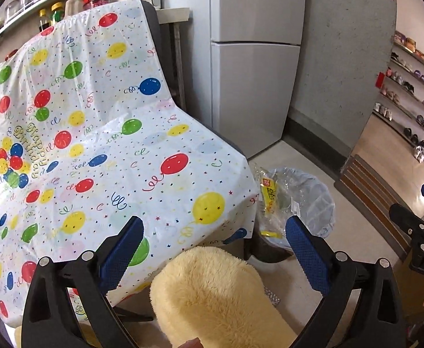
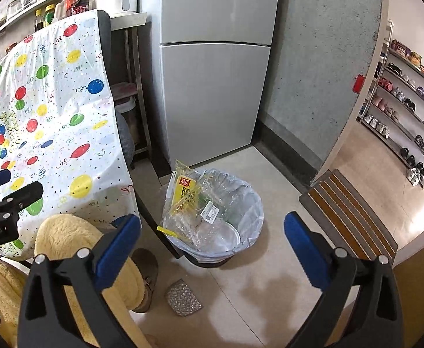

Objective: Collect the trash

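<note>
A trash bin (image 2: 252,211) lined with a clear bag stands on the floor in front of the fridge; in the left wrist view the bin (image 1: 319,200) shows past the table corner. A yellow-and-clear wrapper (image 2: 184,195) sticks up from its left rim, over clear plastic containers (image 2: 226,236) inside. My right gripper (image 2: 212,232) hangs above the bin, open and empty. A small silver bubble-wrap piece (image 2: 182,297) lies on the floor nearer me. My left gripper (image 1: 214,236) is open and empty, over the table edge and a yellow fleece-clad knee (image 1: 212,295).
A balloon-print birthday cloth (image 1: 101,156) covers the table (image 2: 52,133) at left. A grey fridge (image 2: 212,87) and a concrete wall stand behind the bin. A striped doormat (image 2: 348,214) lies at right, shoe shelves (image 2: 406,110) beyond. A slippered foot (image 2: 146,275) rests beside the bubble wrap.
</note>
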`<state>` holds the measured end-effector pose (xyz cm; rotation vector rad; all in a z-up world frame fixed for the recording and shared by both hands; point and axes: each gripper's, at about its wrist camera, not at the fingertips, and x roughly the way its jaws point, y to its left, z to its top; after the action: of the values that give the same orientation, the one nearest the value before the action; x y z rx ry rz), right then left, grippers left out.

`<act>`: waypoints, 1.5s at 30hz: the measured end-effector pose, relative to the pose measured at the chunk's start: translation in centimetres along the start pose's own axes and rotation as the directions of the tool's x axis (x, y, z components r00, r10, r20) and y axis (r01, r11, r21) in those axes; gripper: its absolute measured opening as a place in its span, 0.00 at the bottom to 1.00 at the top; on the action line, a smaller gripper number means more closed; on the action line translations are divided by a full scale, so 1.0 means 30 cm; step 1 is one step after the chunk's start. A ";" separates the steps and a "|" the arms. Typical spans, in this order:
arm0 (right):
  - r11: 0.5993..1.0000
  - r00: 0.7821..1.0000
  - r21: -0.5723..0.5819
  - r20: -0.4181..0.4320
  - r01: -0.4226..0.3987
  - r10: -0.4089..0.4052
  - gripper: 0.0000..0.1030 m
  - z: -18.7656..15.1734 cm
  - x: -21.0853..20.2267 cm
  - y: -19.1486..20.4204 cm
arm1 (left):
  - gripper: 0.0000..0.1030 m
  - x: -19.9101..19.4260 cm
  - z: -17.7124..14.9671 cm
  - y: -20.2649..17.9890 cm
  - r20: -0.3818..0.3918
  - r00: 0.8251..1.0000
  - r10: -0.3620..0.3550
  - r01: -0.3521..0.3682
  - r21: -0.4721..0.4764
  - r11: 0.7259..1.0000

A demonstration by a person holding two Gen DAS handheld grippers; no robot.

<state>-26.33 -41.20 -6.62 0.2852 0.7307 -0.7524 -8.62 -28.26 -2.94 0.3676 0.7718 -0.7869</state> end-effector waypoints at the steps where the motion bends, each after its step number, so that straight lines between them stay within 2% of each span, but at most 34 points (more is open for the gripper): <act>1: 1.000 1.000 -0.001 -0.001 -0.002 0.002 0.94 -0.001 0.000 0.001 | 0.94 0.001 0.001 0.002 0.000 1.000 0.000 0.000 -0.001 1.000; 15: 1.000 1.000 -0.005 -0.005 -0.011 0.011 0.94 0.002 0.002 0.011 | 0.94 -0.009 0.009 0.025 0.001 1.000 0.012 -0.012 -0.034 0.999; 45: 1.000 1.000 -0.001 -0.006 -0.014 0.014 0.94 -0.002 -0.003 0.020 | 0.94 -0.017 0.004 0.038 -0.001 1.000 0.022 -0.022 -0.045 0.999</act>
<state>-25.99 -40.71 -6.62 0.2921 0.7341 -0.7382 -7.94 -27.34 -2.46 0.3355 0.7835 -0.7482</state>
